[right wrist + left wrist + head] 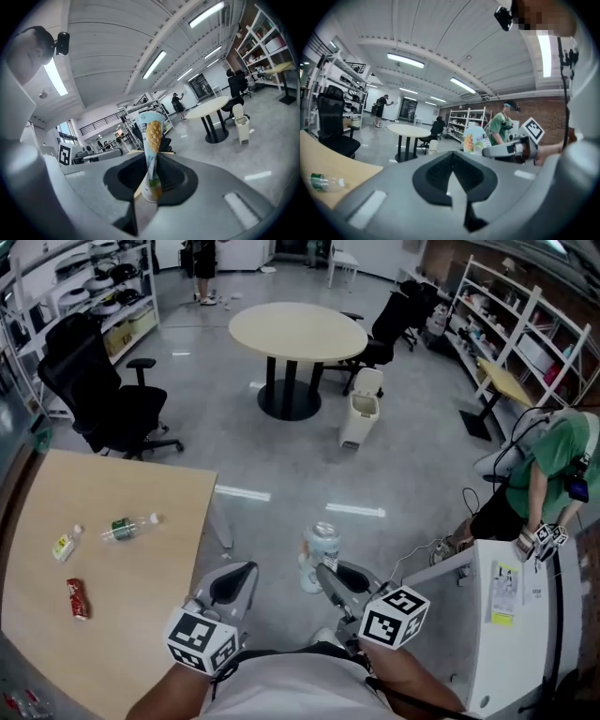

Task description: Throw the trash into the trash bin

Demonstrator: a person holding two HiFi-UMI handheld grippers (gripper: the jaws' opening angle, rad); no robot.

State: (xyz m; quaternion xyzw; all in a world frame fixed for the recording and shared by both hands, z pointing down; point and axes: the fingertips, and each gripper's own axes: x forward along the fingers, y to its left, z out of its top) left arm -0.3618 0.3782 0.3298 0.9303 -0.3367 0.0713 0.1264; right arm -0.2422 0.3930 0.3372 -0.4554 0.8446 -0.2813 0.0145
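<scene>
Three pieces of trash lie well apart on the wooden table (141,521) at your left: a plastic bottle (127,527), a small packet (64,546) and a red can (78,598). Beyond that table stands a black office chair (103,395). Farther out is a round table (298,332) on a dark pedestal, with a second black chair (394,329) behind it. To your right sits a white cabinet (511,634), and a person in a green shirt (553,460) bends just past it. Shelves line both side walls.

Your right gripper (323,570) is clamped on a tall printed cup (321,545), which stands upright with a jaw pressing on each side of its lower part; the right gripper view shows the cup (152,140) rising out of the right gripper (149,187). Your left gripper (236,579) is just beside it, jaws together with nothing between them, as the left gripper view (451,172) shows.

The white trash bin (361,407) stands ahead of the cup and slightly to the right, well apart from it, with grey floor between them. It sits just right of the round table's pedestal, in front of the second chair, its lid tilted up.
</scene>
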